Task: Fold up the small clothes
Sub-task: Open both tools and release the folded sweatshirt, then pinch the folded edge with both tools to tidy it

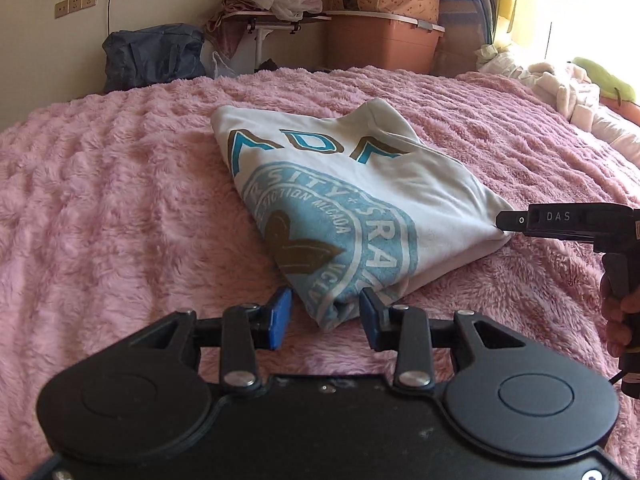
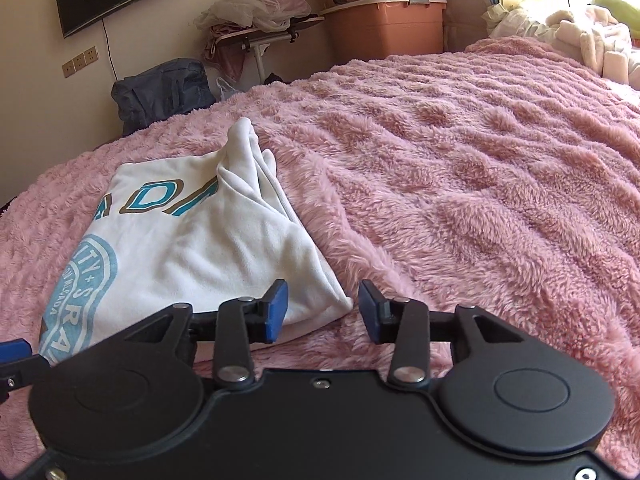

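A white T-shirt (image 1: 404, 184) with blue and brown print lies folded on the pink fluffy blanket (image 1: 120, 200). My left gripper (image 1: 326, 316) stands open, its blue pads either side of the shirt's near corner without pressing it. My right gripper (image 1: 505, 222) comes in from the right, its tip at the shirt's right corner. In the right wrist view, the right gripper (image 2: 324, 308) is open: the shirt (image 2: 200, 248) has one corner reaching into the gap, and the left pad lies over the cloth. A blue pad of the left gripper (image 2: 12, 350) shows at the left edge.
A person's hand (image 1: 616, 312) holds the right gripper's handle. Beyond the bed stand a dark bag (image 1: 152, 56), a small table piled with clothes (image 1: 272, 16) and a pink storage box (image 1: 384, 44). Plush toys (image 1: 568, 84) lie at the bed's far right.
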Demonstrator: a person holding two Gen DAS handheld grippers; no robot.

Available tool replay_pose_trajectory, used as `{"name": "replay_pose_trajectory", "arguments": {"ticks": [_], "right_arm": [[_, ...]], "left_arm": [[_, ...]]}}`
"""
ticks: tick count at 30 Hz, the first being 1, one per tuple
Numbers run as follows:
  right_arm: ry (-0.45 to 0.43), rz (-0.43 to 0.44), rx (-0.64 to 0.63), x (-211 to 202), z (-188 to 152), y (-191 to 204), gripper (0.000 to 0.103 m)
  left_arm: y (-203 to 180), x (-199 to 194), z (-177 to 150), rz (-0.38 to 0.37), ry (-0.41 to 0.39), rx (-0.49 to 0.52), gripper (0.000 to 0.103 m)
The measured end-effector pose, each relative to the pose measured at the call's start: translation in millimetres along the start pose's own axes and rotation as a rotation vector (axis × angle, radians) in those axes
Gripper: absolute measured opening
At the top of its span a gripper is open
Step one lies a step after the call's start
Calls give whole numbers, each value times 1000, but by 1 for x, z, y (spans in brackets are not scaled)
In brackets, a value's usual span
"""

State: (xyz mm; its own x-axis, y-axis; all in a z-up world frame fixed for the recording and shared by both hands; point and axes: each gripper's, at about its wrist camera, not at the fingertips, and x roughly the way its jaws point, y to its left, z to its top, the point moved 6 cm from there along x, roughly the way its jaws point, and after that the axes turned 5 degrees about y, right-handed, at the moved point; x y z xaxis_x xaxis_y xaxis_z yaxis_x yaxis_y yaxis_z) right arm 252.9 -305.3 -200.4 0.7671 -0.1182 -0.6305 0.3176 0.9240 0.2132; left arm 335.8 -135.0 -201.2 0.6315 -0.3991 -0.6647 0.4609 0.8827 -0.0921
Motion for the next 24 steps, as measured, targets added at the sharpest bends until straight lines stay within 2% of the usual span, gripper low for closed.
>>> {"name": "replay_pose_trajectory", "arguments": {"ticks": [3,6,9,11,13,21,22,23,24], "right_arm": [[23,63,56,6,-1,-6,42],[39,124,117,11,-2,-10,43],[52,143,135,16,-2,-11,43],[50,149,140,17,-2,-12,41],[48,148,136,18,-1,-11,36],[13,117,105,11,3,-9,35],[11,119,103,11,3,-9,30],[5,119,102,11,4,-9,13],[-1,120,98,10,4,-8,10]], "left_arm": [[2,7,-1,-12,21,-53,37],[4,11,0,-13,15,-64,37],[3,12,3,-31,3,-70,26],[0,11,5,-21,4,-54,16],[-2,11,5,-13,5,-44,14],[-5,13,4,14,7,-35,13],[-5,13,4,19,9,-29,13],[-5,14,3,23,10,-26,13],[-6,14,3,31,11,-21,13]]}}
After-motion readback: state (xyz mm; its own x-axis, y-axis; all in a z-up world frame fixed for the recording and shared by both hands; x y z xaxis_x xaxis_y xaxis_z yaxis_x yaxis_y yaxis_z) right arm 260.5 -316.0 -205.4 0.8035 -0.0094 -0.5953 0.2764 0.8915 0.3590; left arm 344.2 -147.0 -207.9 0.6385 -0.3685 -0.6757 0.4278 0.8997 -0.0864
